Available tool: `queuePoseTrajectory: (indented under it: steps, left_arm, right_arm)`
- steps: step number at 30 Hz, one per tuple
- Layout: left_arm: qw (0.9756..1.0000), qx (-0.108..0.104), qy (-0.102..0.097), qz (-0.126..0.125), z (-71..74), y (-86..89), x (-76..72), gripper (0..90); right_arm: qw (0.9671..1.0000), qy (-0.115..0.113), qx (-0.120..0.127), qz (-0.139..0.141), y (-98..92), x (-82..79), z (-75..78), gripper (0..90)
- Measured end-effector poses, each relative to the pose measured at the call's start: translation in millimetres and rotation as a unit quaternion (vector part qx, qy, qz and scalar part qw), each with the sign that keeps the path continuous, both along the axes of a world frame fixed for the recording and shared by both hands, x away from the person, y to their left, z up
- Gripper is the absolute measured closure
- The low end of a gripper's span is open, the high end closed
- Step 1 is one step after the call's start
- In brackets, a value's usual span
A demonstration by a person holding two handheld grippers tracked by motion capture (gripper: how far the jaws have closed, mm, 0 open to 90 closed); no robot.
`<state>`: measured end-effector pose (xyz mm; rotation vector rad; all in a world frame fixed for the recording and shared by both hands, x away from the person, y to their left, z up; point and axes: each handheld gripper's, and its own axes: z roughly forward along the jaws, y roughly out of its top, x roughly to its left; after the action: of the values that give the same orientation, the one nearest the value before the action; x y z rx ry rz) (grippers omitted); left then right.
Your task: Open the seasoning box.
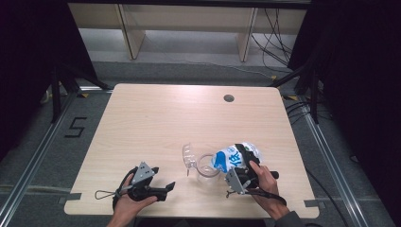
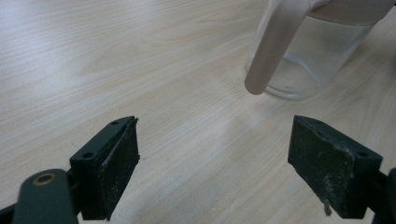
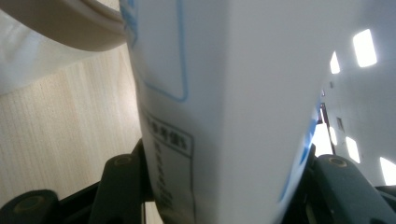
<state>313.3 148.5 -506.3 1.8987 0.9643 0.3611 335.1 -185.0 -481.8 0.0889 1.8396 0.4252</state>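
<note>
The right gripper [image 1: 240, 163] is clamped on a white-and-blue bag [image 1: 231, 157], its jaws pressing the bag's two sides, and holds it tilted with its end over the mouth of a clear jug [image 1: 207, 165] — the jug stands on the desk [image 1: 156, 118] near its front edge, its hinged lid [image 1: 189, 156] flipped up on the left. The left gripper [image 1: 163, 189] lies low at the front left of the desk, jaws wide apart with bare wood between them — pointing towards the jug, well short of it.
</note>
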Motion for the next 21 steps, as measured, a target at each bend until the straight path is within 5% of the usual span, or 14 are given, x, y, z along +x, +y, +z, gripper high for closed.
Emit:
queuePoseTrajectory:
  steps: [2, 3, 9, 11, 12, 21]
  left_arm:
    - [1.0000, 0.001, -0.003, -0.002, 0.1, 0.0, 0.0, 15.8]
    - [1.0000, 0.000, -0.002, -0.002, 0.0, -0.1, 0.0, 15.8]
    - [1.0000, 0.005, -0.004, -0.002, 0.6, 0.7, 0.1, 15.9]
    - [1.0000, -0.001, -0.001, 0.003, 0.3, 0.0, -0.1, 15.8]
    - [1.0000, 0.002, -0.001, 0.002, 0.5, 0.3, -0.2, 15.8]
    - [1.0000, -0.001, 0.000, 0.002, 0.4, 0.0, 0.0, 15.9]
  right_arm:
    - [0.9997, -0.011, -0.021, 0.005, 0.0, 0.6, 3.2, 49.0]
    - [1.0000, -0.001, -0.001, -0.001, -0.1, 0.0, 0.0, 49.0]
    - [1.0000, 0.000, -0.002, -0.004, 0.6, -0.6, 0.0, 49.2]
    - [0.9994, -0.014, -0.030, 0.006, 0.9, 0.4, 3.3, 49.2]
    - [1.0000, -0.002, -0.008, -0.004, 1.2, -0.8, 0.0, 49.2]
    - [0.9998, -0.012, -0.019, -0.001, 2.0, -0.4, -0.7, 49.5]
